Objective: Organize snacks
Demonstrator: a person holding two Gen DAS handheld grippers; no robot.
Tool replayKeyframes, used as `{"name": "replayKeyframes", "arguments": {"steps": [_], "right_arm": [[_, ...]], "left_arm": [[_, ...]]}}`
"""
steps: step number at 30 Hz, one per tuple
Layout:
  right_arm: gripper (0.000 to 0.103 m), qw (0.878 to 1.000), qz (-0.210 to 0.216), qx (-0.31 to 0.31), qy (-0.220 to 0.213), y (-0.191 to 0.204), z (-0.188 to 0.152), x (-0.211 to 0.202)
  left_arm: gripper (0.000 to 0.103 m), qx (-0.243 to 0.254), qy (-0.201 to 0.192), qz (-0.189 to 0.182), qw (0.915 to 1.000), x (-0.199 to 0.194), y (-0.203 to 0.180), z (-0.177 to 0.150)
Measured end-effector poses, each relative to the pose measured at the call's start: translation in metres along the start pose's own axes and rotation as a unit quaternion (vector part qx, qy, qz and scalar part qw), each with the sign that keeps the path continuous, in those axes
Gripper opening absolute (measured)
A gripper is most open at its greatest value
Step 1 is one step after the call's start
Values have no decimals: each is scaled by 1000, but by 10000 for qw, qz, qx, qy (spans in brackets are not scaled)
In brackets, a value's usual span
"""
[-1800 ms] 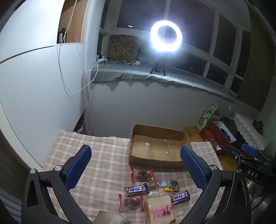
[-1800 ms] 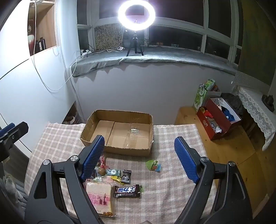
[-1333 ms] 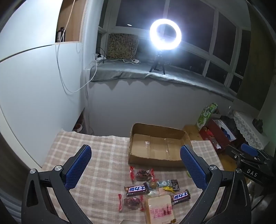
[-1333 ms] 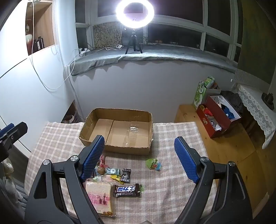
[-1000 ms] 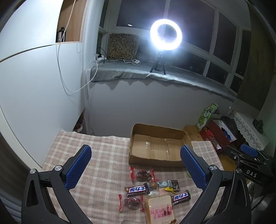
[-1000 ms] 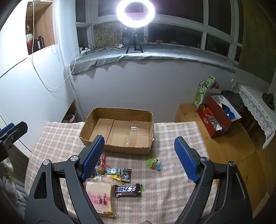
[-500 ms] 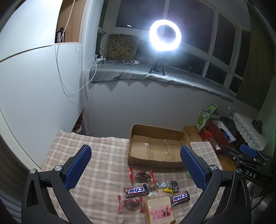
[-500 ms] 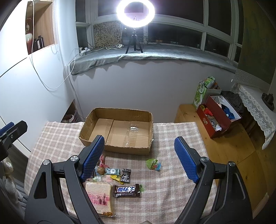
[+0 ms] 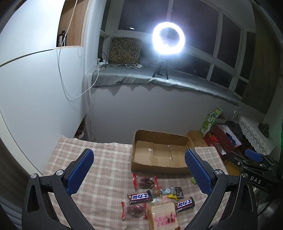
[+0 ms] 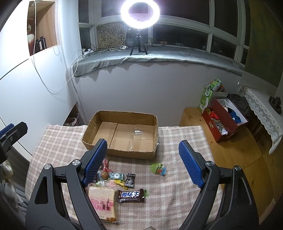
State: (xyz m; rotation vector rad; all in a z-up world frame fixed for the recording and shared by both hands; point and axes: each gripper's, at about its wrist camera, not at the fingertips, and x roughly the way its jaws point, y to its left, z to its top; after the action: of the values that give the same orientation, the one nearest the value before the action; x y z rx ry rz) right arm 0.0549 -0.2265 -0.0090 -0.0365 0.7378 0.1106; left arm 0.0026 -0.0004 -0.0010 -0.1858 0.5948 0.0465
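Both grippers hang high over the table with jaws spread wide and nothing in them: left gripper (image 9: 139, 174), right gripper (image 10: 143, 160). Snacks sit in a loose cluster at lower centre of both views, on the checked tablecloth (image 10: 58, 141), just in front of the empty cardboard box (image 10: 123, 134). The bread slice pack (image 10: 103, 205) looks soft and squashy with a slick film wrapper, so best pinched lightly by an edge rather than the middle. The chocolate bar (image 10: 130, 195) and a second chocolate bar (image 9: 139, 198) look light and fairly stiff; grip across the short width. The red-ended candy packs (image 9: 146, 182) are crinkly and light, so take them by the body, since twisted ends may slip. The small candies (image 10: 123, 179) lie touching or nearly so, and one is hard to pick without nudging its neighbours. The green snack (image 10: 158, 169) lies apart at right, the easiest first grab. The box wall nearest the cluster must be cleared on the way in. A ring light (image 10: 139, 14) at top centre glares; no obstruction otherwise.
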Motion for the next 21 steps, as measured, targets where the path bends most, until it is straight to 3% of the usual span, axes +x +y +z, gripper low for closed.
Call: {"name": "replayKeyframes", "arguments": {"steps": [21], "right_arm": [[86,10000,4,-3,-27,2,0,1]], "left_arm": [[102,95,-12,29,9999,2,-3,4]]}}
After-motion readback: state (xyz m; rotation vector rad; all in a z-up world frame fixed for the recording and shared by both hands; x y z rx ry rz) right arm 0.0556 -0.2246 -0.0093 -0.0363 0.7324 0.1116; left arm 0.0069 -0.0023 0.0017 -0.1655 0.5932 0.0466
